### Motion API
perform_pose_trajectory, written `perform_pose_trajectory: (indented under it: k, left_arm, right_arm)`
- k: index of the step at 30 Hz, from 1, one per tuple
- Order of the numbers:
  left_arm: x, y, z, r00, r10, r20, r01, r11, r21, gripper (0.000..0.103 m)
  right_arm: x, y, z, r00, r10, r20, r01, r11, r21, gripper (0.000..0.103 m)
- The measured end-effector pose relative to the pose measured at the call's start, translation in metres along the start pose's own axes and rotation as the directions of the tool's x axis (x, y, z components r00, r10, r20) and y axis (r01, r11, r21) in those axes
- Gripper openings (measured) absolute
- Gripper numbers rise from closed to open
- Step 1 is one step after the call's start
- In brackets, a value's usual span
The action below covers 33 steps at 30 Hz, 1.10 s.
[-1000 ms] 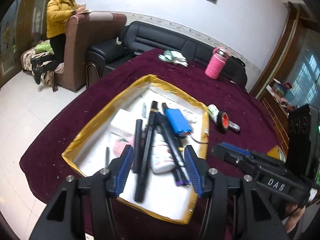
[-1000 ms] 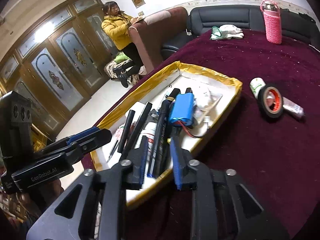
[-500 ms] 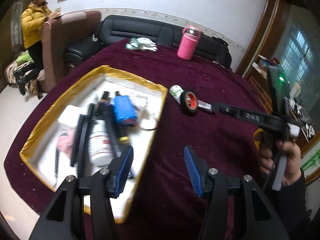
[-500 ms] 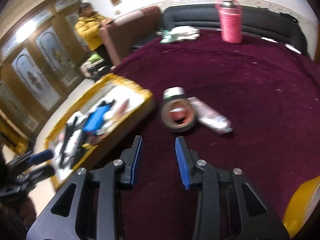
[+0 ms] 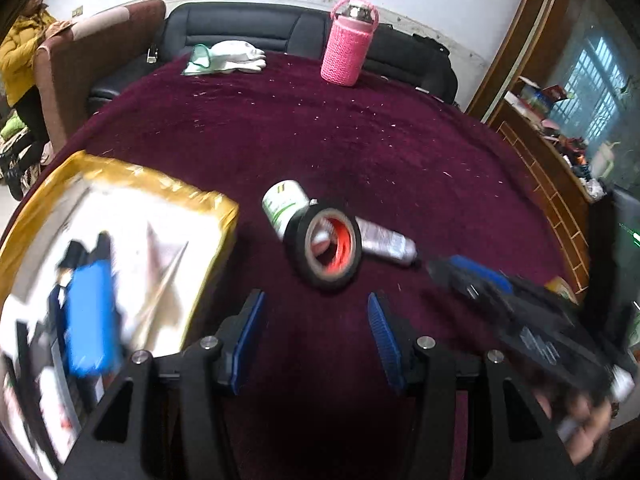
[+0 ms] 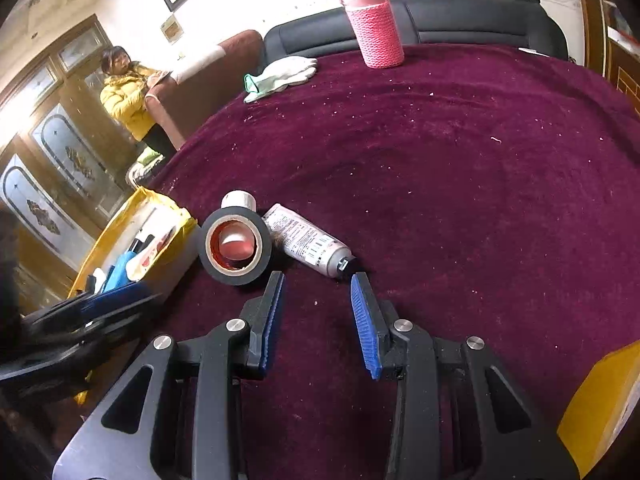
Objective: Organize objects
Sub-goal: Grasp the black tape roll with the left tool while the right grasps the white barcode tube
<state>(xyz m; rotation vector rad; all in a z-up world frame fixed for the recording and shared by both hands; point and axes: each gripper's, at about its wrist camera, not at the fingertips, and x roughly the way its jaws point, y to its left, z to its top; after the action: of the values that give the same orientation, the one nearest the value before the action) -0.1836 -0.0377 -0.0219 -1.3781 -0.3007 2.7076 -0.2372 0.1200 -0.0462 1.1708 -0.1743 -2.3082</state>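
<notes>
Both claws hang over the maroon-covered bench (image 6: 460, 152), and the roll of black tape (image 6: 235, 245) is the thing to steer by. It stands on edge, its orange-red core facing the cameras. A small white pot (image 6: 239, 200) sits right behind the tape, touching it or nearly so. A grey tube (image 6: 307, 240) lies on its side just to the tape's right, dark cap pointing toward the right claw (image 6: 316, 312).

That right claw is open with nothing between its blue pads (image 6: 366, 324), and it hovers just in front of the tape and the tube's cap. The left claw (image 5: 316, 332) is open too, empty, wider apart, with the tape straight ahead of it a little farther off.

To the tape's left lies the gold-edged tray (image 5: 160, 184), holding a blue block (image 5: 90, 316) and some dark, pen-like sticks; that side is smeared with blur in the left wrist view, so I can't name them with any certainty.

Well beyond the tape, near the bench's far edge, a bottle in a pink knitted sleeve (image 6: 376, 28) stands upright, and a pair of white gloves (image 6: 284, 74) lies to its left. Past the bench a black sofa (image 5: 248, 28) runs along the wall, and a woman in a yellow jacket (image 6: 126, 92) leans on a brown armchair (image 6: 208, 76).
</notes>
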Motion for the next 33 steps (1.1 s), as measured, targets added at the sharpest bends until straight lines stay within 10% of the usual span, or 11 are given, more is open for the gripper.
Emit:
perform_pose_trajectory:
  k: [11,20,33]
  left_arm:
    - [0.037,0.006,0.013,0.998,0.057,0.008,-0.057,0.998,-0.018,0.014]
    - [0.023,0.028,0.001,0.994,-0.1,0.05,0.105,0.99,-0.09,0.011]
    - [0.006,0.037,0.003,0.99,-0.106,0.094,0.116,0.987,-0.115,0.011]
  right_arm:
    - [0.004,0.002,-0.007,1.0,0.016,-0.01,-0.015,1.0,0.017,0.034]
    - [0.008,0.007,-0.009,0.999,-0.043,0.015,0.044,0.997,-0.056,0.034]
    - [0.051,0.032,0.034,0.984,-0.161,-0.069,0.138,0.954,-0.266,0.046]
